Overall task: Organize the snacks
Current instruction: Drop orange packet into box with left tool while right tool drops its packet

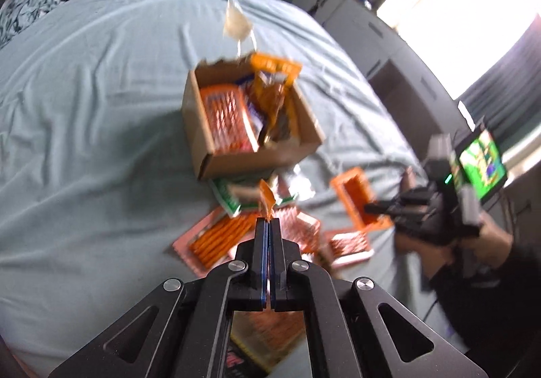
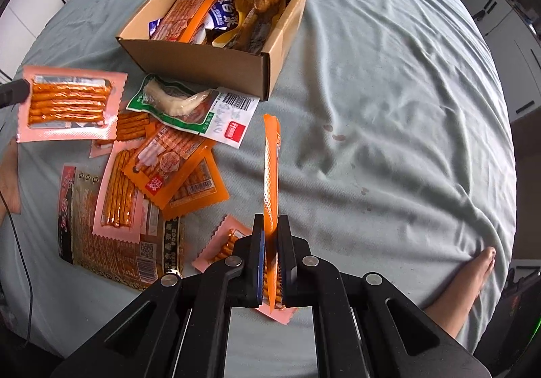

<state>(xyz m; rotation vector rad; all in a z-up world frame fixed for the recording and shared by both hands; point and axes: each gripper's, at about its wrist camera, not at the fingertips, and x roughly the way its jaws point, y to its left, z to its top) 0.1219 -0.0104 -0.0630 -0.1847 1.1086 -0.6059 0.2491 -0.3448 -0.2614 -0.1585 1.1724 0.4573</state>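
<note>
An open cardboard box [image 1: 236, 161] [image 2: 209, 63] sits on the bed, partly filled with orange and blue snack packets. My left gripper [image 1: 268, 226] is shut on a pink packet of orange sticks, seen edge-on here and flat in the right wrist view [image 2: 67, 104], held above the loose pile. My right gripper [image 2: 270, 236] is shut on an orange snack packet [image 2: 270, 168], held upright edge-on; it shows in the left wrist view [image 1: 355, 202] at the right gripper [image 1: 372, 209]. Several loose packets [image 2: 162, 168] lie in front of the box, among them a green-edged one [image 2: 172, 104].
A grey-green bedsheet [image 2: 389, 107] covers the bed. A large brown snack bag [image 2: 101, 242] lies under the pile. A bare foot [image 2: 473, 269] rests at the bed's right edge. White cabinets [image 1: 372, 23] and a bright window [image 1: 456, 6] stand beyond the bed.
</note>
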